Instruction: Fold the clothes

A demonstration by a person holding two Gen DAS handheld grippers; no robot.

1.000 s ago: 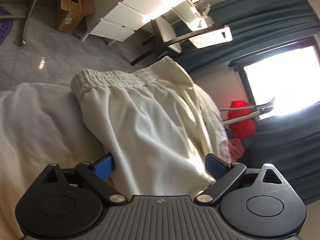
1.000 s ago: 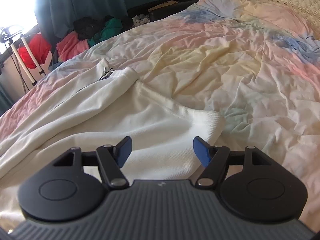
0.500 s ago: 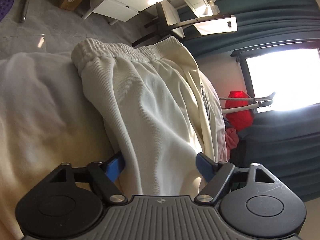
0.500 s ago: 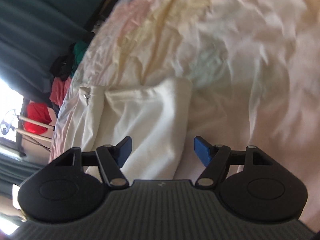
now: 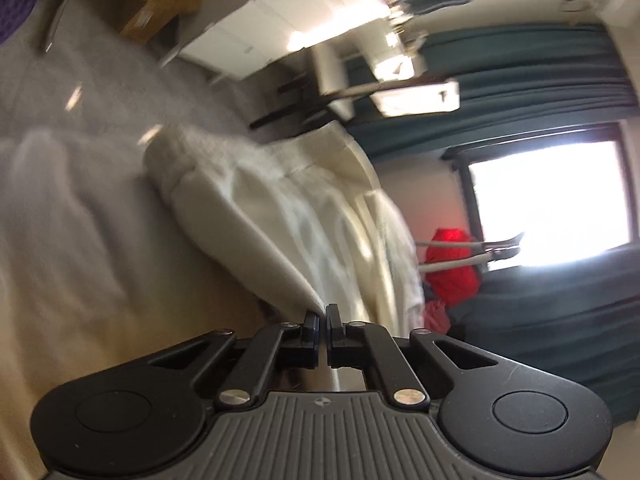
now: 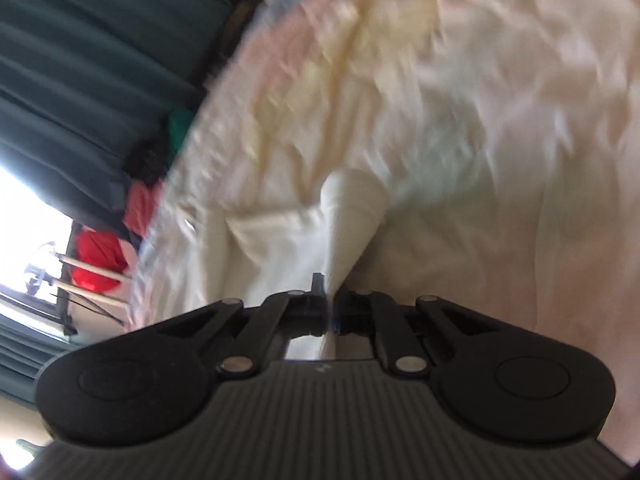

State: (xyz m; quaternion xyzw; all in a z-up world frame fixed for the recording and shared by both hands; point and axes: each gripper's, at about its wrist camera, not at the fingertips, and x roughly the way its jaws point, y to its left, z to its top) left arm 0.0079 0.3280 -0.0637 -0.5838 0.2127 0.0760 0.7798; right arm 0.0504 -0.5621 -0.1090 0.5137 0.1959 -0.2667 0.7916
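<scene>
The left gripper (image 5: 322,316) is clenched on the cream sweatpants (image 5: 280,216), its jaws pinched together on an edge of the fabric that rises in a taut ridge from the gripper toward the elastic waistband (image 5: 180,152). The waistband end lies at the edge of the bed (image 5: 60,220), with the grey floor (image 5: 80,80) beyond it. The right gripper (image 6: 329,300) is likewise closed on the sweatpants (image 6: 280,240), with a strip of cream cloth running up from between its jaws to a rounded cuff end (image 6: 354,196) that stands lifted off the pastel bedsheet (image 6: 480,120). The rest of the garment lies crumpled on the sheet, near the side of the bed that faces the window. Both views are motion-blurred. Beyond the bed, teal curtains (image 5: 540,60) frame a bright window (image 5: 548,192), a red bundle (image 5: 452,268) sits below it, and a white drawer unit (image 5: 256,40) stands on the floor.
</scene>
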